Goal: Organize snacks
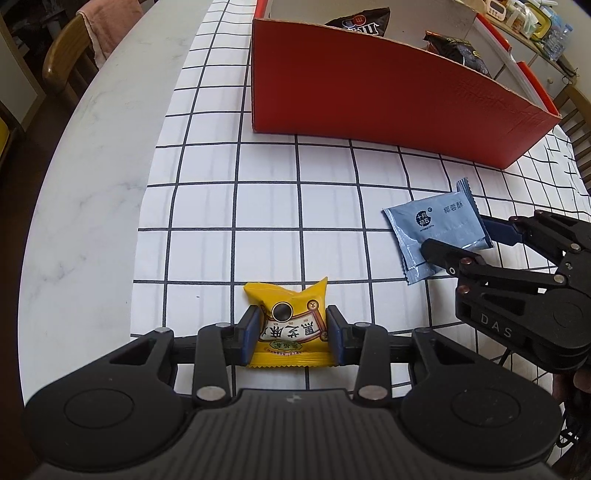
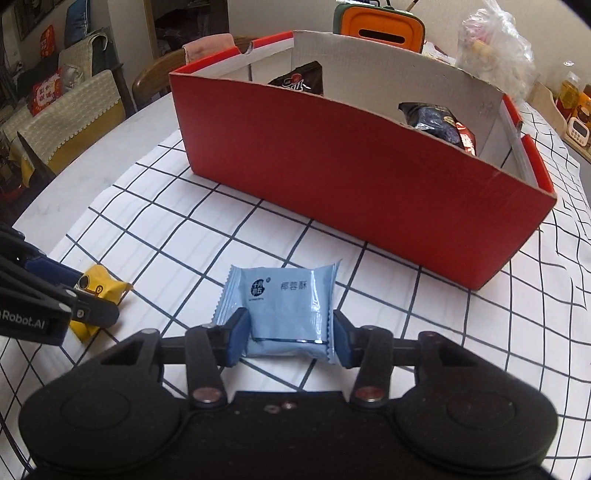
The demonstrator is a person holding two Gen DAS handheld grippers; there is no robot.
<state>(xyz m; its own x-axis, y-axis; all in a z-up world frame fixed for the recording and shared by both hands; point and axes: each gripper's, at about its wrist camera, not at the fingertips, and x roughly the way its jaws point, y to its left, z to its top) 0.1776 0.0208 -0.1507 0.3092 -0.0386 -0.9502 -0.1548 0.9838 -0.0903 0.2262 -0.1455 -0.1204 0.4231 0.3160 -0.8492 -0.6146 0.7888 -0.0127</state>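
Note:
A yellow snack packet (image 1: 286,325) lies on the checked cloth (image 1: 266,206), and my left gripper (image 1: 291,332) is shut on it, a blue pad pressing each side. To its right a pale blue packet (image 1: 436,229) lies flat with my right gripper (image 1: 458,236) around it. In the right wrist view the blue packet (image 2: 284,306) sits between the pads of the right gripper (image 2: 290,339), which touch both its sides. The yellow packet (image 2: 99,288) and left gripper (image 2: 85,295) show at the left there. Beyond stands a red box (image 1: 369,92) (image 2: 351,177).
Two dark snack bags (image 2: 299,81) (image 2: 439,122) stand inside the box, apart from each other. A chair with a pink towel (image 1: 107,29) is at the table's far left. An orange container (image 2: 380,26) and a plastic bag (image 2: 495,48) stand behind the box.

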